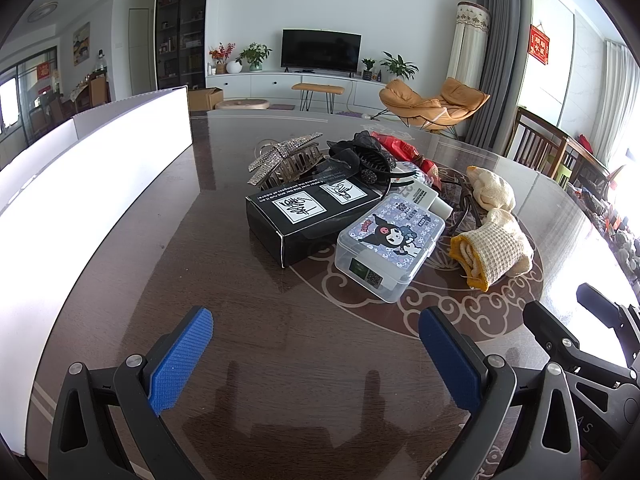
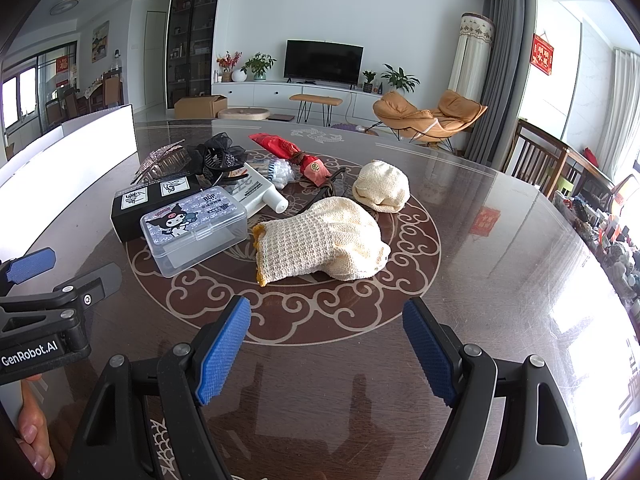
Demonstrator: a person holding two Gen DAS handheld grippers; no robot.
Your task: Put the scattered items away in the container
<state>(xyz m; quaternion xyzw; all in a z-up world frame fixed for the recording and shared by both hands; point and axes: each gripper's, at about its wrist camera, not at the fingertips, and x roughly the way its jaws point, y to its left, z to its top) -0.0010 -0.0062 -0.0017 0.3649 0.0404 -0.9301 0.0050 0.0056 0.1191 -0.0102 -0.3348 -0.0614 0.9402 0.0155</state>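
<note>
Now both tools hover low over the dark table [image 2: 500,240], the left gripper [image 1: 316,356] with jaws spread wide and empty, the right gripper [image 2: 328,344] likewise gaping with nothing between its pads. Ahead sits the clutter: black box [image 1: 304,212] touching the clear cartoon-lidded case [image 1: 390,240], cream knitted gloves [image 2: 324,240] just beside it, while the white container [image 1: 96,176] stands at the left edge.

Items [image 1: 352,216] mid-table [image 1: 240,340], container [image 1: 100,184] at left
</note>
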